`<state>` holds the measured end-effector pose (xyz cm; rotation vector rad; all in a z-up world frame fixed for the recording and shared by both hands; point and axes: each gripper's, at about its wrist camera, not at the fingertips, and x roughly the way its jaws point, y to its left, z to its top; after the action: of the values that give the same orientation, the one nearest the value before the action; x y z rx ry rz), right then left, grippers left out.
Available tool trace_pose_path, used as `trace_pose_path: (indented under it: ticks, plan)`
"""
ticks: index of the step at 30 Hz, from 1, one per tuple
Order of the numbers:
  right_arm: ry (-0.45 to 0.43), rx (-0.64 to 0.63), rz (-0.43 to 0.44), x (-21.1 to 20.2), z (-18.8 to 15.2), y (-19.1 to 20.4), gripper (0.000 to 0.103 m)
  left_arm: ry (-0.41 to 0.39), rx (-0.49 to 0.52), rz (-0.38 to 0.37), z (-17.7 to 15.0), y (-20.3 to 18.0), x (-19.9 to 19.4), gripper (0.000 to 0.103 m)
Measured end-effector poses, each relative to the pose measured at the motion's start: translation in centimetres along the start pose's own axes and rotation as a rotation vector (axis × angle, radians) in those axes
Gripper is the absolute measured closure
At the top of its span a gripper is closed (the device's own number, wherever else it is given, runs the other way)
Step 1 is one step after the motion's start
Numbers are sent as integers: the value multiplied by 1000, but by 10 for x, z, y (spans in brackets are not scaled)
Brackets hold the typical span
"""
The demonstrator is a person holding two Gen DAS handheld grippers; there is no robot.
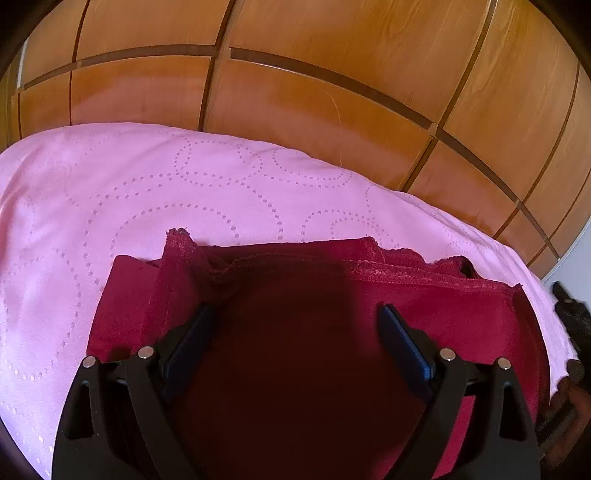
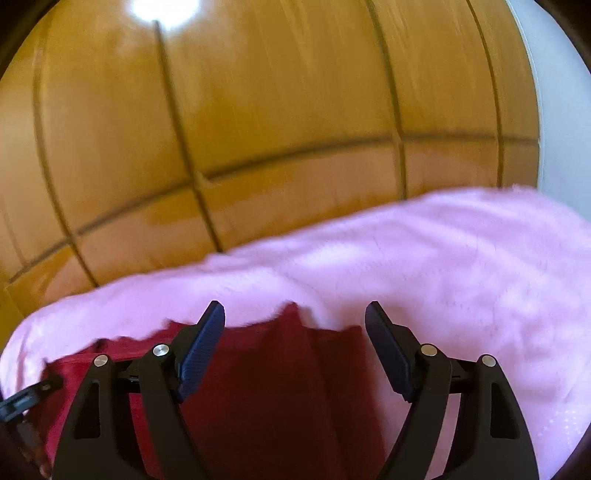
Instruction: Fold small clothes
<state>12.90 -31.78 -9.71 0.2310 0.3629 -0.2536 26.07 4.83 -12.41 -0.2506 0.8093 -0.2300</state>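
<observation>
We see a pink bedspread (image 1: 184, 192) spread flat, its surface marked with rings of small dotted squares; in the right wrist view the same cover (image 2: 461, 266) shows blurred. Just behind it stands a wooden wardrobe (image 1: 314, 74) of glossy orange-brown panels split by dark grooves, and in the right wrist view a bright patch of light glares on its top panel (image 2: 166, 9). At the right of that view we make out a strip of white wall (image 2: 561, 140) beside the wood.
</observation>
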Motion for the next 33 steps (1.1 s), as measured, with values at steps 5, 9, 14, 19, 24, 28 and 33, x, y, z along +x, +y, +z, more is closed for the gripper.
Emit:
trace_pose_path:
  ticks: [5, 9, 14, 19, 24, 28, 33]
  plan:
    - [77, -215, 176, 3, 7, 62, 28, 0, 1, 0, 1, -1, 0, 12]
    - [190, -299, 253, 35, -4, 89, 39, -1, -2, -2, 1, -1, 1, 12]
    - [378, -185, 170, 89, -27, 60, 40, 5, 4, -5, 1, -2, 3, 10]
    - [362, -119, 136, 91, -27, 49, 46, 17, 18, 0, 2, -6, 6, 8]
    - [342, -170, 95, 85, -30, 57, 46, 3, 29, 47, 0, -13, -4, 8]
    - [259, -155, 91, 72, -25, 52, 28, -42, 35, 74, -20, -14, -34, 6]
    - [64, -70, 104, 17, -19, 37, 20, -54, 19, 58, -44, -1, -58, 5]
